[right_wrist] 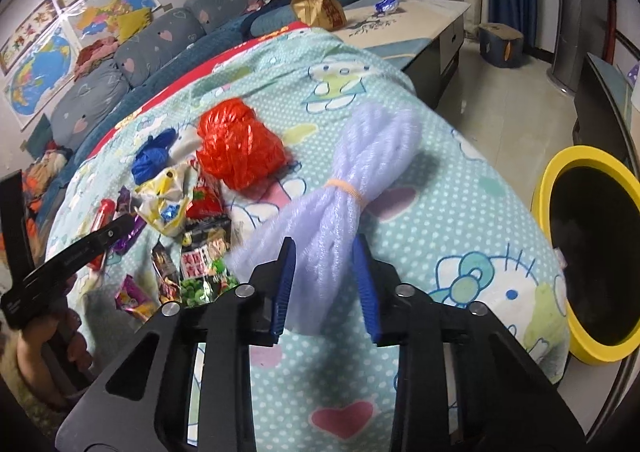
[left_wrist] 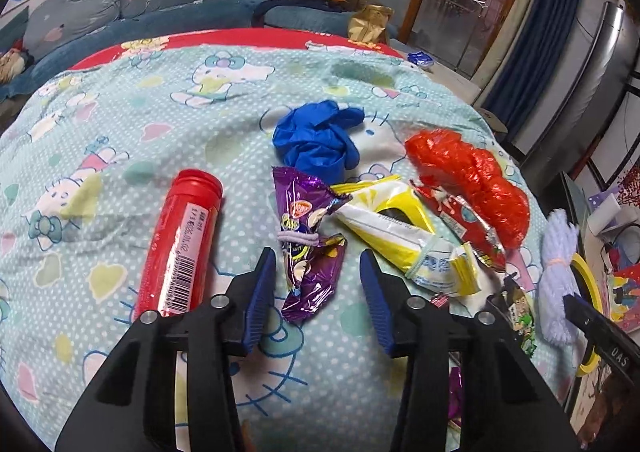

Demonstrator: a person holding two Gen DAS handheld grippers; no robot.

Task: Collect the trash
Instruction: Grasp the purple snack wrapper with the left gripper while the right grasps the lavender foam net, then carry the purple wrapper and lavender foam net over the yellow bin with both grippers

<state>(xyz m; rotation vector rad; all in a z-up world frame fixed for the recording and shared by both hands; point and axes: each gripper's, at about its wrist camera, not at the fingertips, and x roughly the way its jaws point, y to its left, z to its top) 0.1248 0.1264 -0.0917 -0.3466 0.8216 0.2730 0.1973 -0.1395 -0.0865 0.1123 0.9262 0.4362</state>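
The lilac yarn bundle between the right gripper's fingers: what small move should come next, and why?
Probably carry the yarn bundle sideways to the yellow-rimmed bin and release it there. The right gripper has both fingers against the bundle's lower end, and the bin stands open just past the bed's edge. The left gripper is open above a purple wrapper.

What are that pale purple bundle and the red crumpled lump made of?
The pale purple bundle looks like soft, matte yarn: fuzzy parallel strands cinched by a band. The red crumpled lump seems thin plastic film, probably a bag: glossy, translucent, finely creased.
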